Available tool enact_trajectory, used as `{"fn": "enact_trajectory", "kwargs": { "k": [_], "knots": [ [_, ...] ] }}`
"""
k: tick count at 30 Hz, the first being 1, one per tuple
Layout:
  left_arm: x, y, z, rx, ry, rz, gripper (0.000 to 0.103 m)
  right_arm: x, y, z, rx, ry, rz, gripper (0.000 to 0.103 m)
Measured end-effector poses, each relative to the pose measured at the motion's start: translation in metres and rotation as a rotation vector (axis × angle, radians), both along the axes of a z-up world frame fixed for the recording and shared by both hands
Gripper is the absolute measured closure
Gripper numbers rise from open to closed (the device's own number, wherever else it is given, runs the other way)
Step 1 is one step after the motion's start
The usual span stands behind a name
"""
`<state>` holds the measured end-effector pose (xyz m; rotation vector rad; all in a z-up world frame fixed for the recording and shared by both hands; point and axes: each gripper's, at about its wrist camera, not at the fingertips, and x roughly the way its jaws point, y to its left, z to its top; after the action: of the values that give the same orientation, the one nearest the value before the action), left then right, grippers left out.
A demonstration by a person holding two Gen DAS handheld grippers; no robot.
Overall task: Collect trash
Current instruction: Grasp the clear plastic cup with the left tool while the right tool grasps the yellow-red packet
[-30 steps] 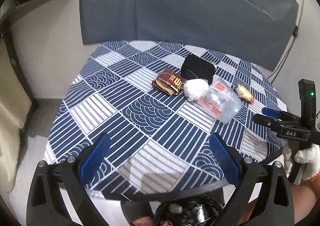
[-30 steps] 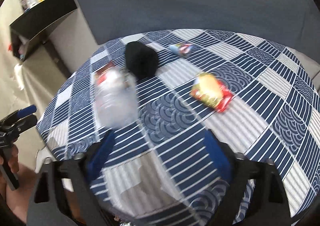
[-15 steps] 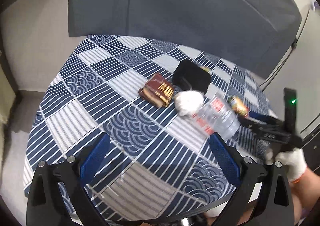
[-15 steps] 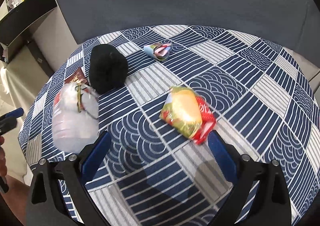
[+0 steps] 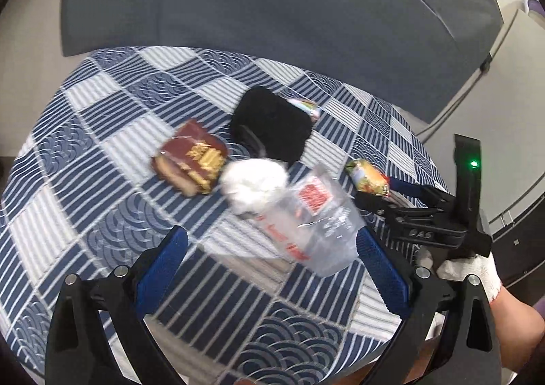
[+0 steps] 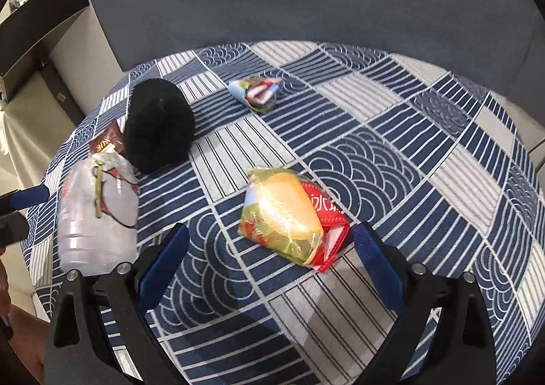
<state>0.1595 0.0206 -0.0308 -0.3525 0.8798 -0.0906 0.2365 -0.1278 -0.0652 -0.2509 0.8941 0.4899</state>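
Note:
Trash lies on a round table with a blue patterned cloth (image 5: 102, 201). In the left wrist view my open left gripper (image 5: 269, 259) hovers just short of a crushed clear plastic bottle (image 5: 316, 225), with a white crumpled wad (image 5: 253, 180), a brown wrapper (image 5: 190, 158) and a black bundle (image 5: 272, 126) beyond. My right gripper (image 6: 269, 255) is open, its fingers on either side of a yellow-red snack packet (image 6: 289, 218). A small colourful wrapper (image 6: 257, 94) lies farther back. The same bottle (image 6: 95, 214) lies at the left in the right wrist view.
A grey sofa back (image 5: 272, 10) rises behind the table. The right gripper's body (image 5: 439, 218) and a gloved hand (image 5: 477, 269) show at the table's right edge. A dark shelf (image 6: 37, 20) stands at the far left.
Both grippers have moved forward over the table. The bottle now sits close to the left gripper's fingers, and the snack packet has come between the right gripper's fingers.

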Motion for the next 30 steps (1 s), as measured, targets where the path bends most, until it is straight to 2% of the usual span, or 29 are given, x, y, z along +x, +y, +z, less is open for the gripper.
{"fn": "enact_trajectory", "kwargs": {
  "k": [5,9,12,14,17,20,26,30],
  "knots": [
    [0.014,-0.014,-0.005,0.012,0.025,-0.004,0.007,0.001,0.006,-0.003,-0.026,-0.016,0.021,0.007],
    [0.018,-0.017,-0.01,-0.01,0.05,0.025,0.007,0.003,0.011,-0.004,-0.046,-0.024,0.022,0.009],
    [0.022,-0.019,-0.012,-0.004,0.066,0.033,0.007,0.001,0.012,-0.004,-0.081,-0.055,0.022,0.024],
    [0.025,-0.022,-0.016,-0.01,0.081,0.027,0.007,0.0,0.012,-0.004,-0.094,-0.068,0.023,0.04],
    [0.029,-0.025,-0.018,-0.022,0.085,0.011,0.006,0.001,0.01,-0.003,-0.084,-0.064,0.015,0.04],
    [0.035,-0.027,-0.023,-0.077,0.109,-0.005,0.006,-0.002,0.011,-0.004,-0.087,-0.064,0.021,0.04],
    [0.045,-0.032,-0.028,-0.123,0.135,-0.024,0.007,-0.007,0.008,-0.003,-0.083,-0.065,0.018,0.04],
    [0.054,-0.041,-0.029,-0.11,0.138,-0.039,0.008,-0.009,0.004,-0.001,-0.073,-0.062,0.013,0.04]
  ]
}}
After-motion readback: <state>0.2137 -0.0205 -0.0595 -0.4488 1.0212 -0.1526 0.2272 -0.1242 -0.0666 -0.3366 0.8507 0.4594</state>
